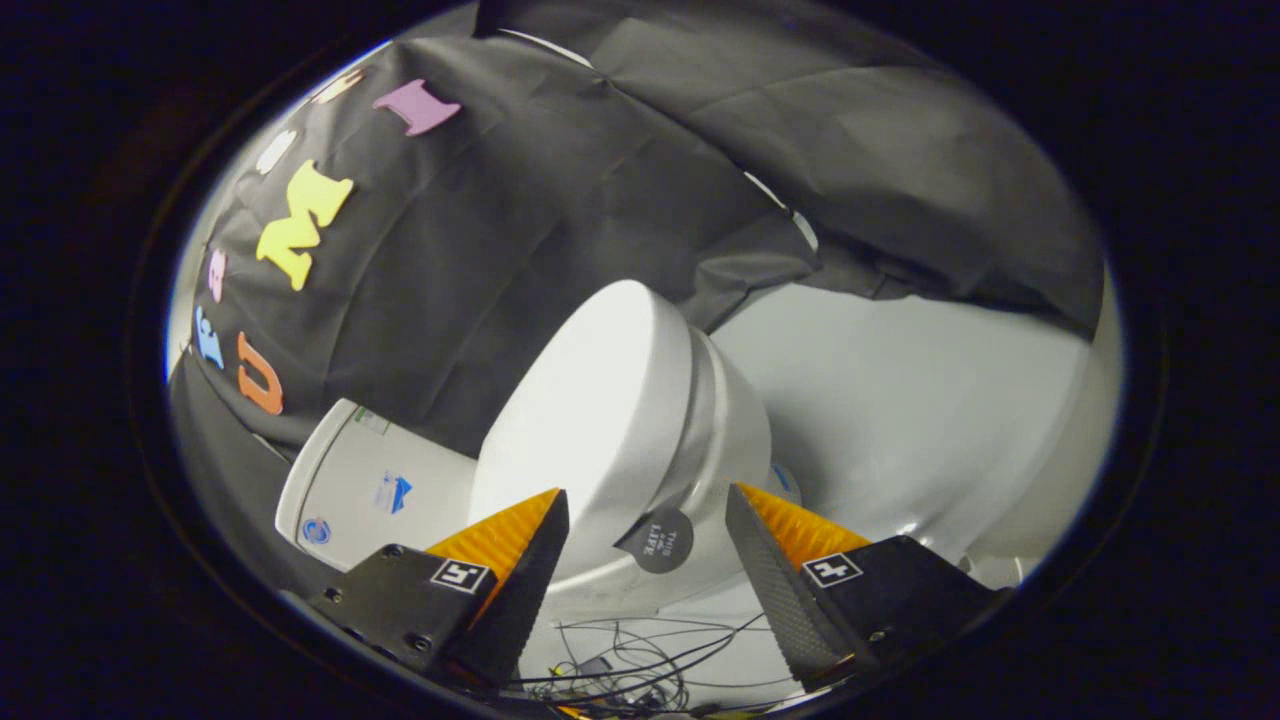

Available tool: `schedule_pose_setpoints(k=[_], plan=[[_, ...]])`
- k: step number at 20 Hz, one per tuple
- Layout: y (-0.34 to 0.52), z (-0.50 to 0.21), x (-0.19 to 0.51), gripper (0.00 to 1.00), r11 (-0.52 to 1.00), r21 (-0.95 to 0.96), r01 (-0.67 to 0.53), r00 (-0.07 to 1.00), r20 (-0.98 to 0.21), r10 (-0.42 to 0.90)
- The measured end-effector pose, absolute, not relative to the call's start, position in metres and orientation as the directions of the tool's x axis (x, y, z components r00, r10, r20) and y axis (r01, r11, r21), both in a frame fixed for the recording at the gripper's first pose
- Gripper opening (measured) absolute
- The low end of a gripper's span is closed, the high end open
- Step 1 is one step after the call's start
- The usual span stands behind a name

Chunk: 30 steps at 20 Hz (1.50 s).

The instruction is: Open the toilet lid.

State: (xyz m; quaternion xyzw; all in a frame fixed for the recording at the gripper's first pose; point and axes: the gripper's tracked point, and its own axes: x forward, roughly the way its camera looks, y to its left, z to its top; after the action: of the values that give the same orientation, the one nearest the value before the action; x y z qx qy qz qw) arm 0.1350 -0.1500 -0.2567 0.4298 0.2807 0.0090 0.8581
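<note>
The hand-held gripper (647,515) is holding its two fingers wide apart, and nothing is being squeezed between them. The smooth white plastic toilet lid (590,400) is sitting just ahead of the fingers, in the gap between the tips and stretching away toward twelve o'clock. The front edge of the lid is lying close to both fingertips, but no finger is touching it.

The lid is looking shiny, rounded and long like an egg. It is lying down flat on the white toilet bowl (725,435), so it is still closed. A small round dark sticker (662,540) is sitting on the front of the bowl, just under the lid's edge. The white water tank (365,490) is showing at about nine o'clock from the lid. Thin dark wires (640,660) are lying tangled on the pale floor at six o'clock.
</note>
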Motion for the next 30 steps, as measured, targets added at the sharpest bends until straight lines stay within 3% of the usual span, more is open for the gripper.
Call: schedule_pose_setpoints(k=[3,15,22,30], plan=[[-0.146,-0.267,0.136,0.97,0.561,0.788,0.255,0.824,-0.480,0.301],[-0.129,-0.291,0.141,0.61,0.459,0.840,0.289,0.773,-0.488,0.406],[-0.128,-0.289,0.147,0.27,0.479,0.831,0.283,0.773,-0.493,0.399],[-0.128,-0.283,0.147,0.10,0.414,0.852,0.320,0.777,-0.486,0.401]])
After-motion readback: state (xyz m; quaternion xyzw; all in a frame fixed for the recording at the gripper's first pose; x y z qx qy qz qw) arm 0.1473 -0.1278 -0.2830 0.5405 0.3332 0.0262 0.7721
